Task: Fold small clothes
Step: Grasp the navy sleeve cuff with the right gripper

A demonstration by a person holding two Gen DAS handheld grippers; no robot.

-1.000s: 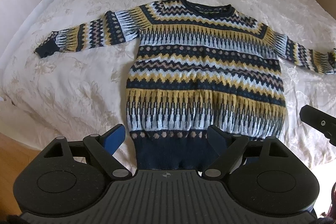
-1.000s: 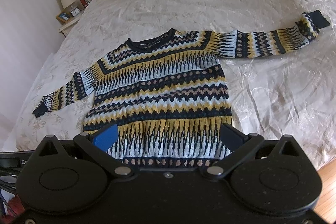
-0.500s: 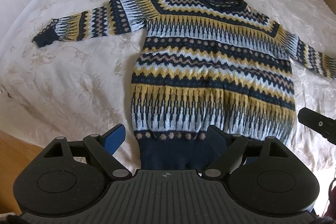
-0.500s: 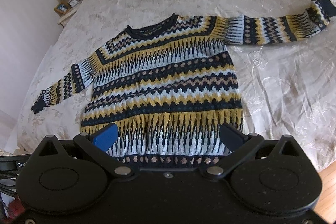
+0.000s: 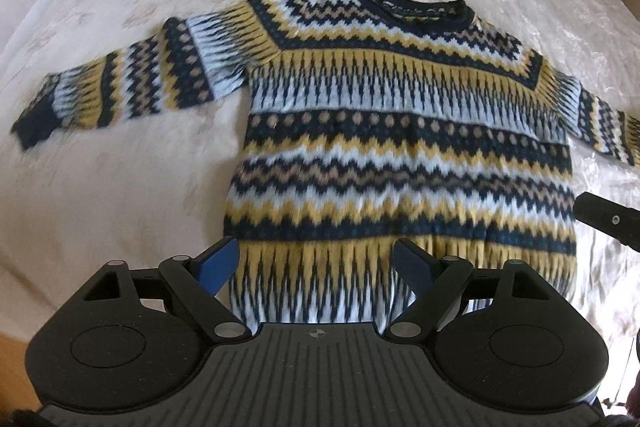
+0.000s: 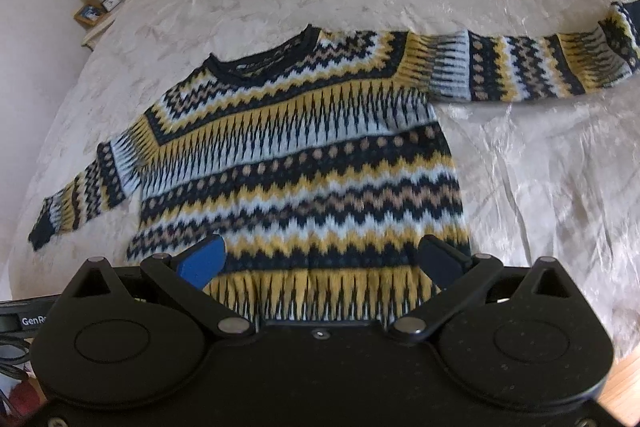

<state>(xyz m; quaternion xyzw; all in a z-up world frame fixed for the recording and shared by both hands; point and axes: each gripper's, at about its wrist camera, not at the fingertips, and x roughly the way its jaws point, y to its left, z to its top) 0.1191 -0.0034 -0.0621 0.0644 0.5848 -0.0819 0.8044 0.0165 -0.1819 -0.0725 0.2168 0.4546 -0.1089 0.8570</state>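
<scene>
Bed (image 5: 120,187): your patterned sweater (image 5: 400,131) lies flat (sleeves spread).
Left gripper (image 5: 316,263): wide apart, empty.
Right gripper (image 6: 320,259): likewise.

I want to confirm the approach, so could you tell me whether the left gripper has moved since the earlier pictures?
Yes. The left gripper has moved closer over the sweater, whose hem has slipped under it.

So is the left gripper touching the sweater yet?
Cannot tell. In the left wrist view the left gripper, jaws wide open, frames the sweater near its hem, but looking down along the fingers shows neither contact nor a clear gap.
</scene>
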